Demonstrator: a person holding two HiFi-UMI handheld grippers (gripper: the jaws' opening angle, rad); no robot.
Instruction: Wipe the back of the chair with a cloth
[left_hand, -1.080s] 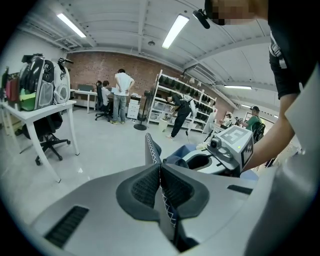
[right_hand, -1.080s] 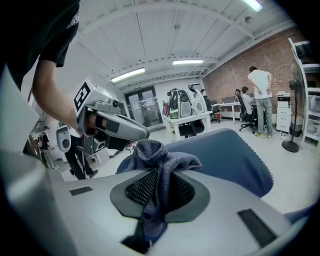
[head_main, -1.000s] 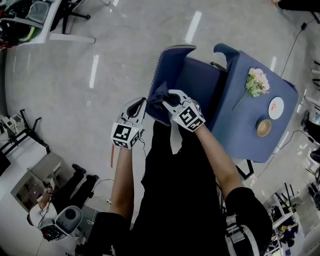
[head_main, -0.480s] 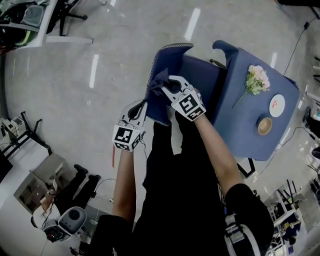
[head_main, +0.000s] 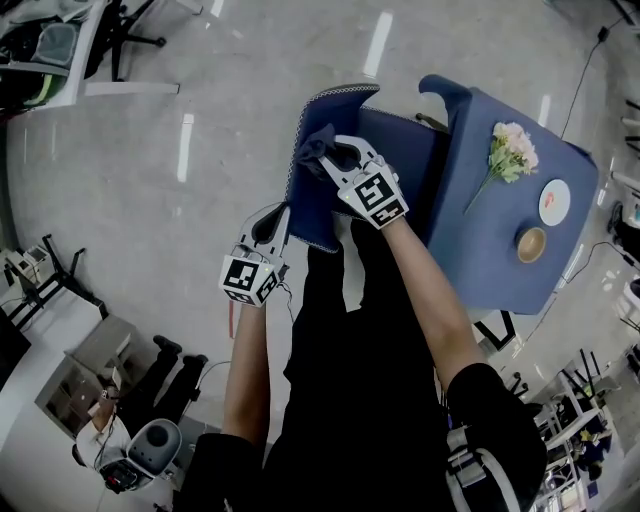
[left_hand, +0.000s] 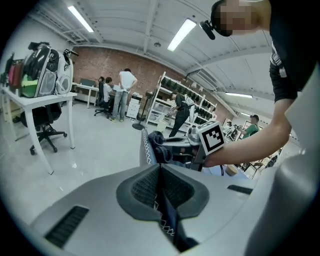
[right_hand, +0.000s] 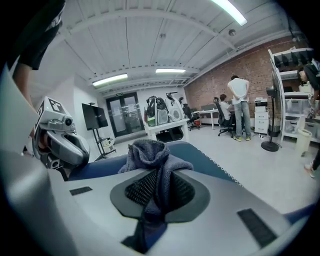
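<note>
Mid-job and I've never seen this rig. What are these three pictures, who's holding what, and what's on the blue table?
No robot: a person holds a two-fingered gripper in each hand. The head view looks down from the person's head; the two gripper views look along each gripper's fingers. The left gripper is shut on the stitched edge of the blue chair back. The right gripper is shut on a dark cloth at the same edge. The blue table beside it carries flowers, a small plate and a cup.
</note>
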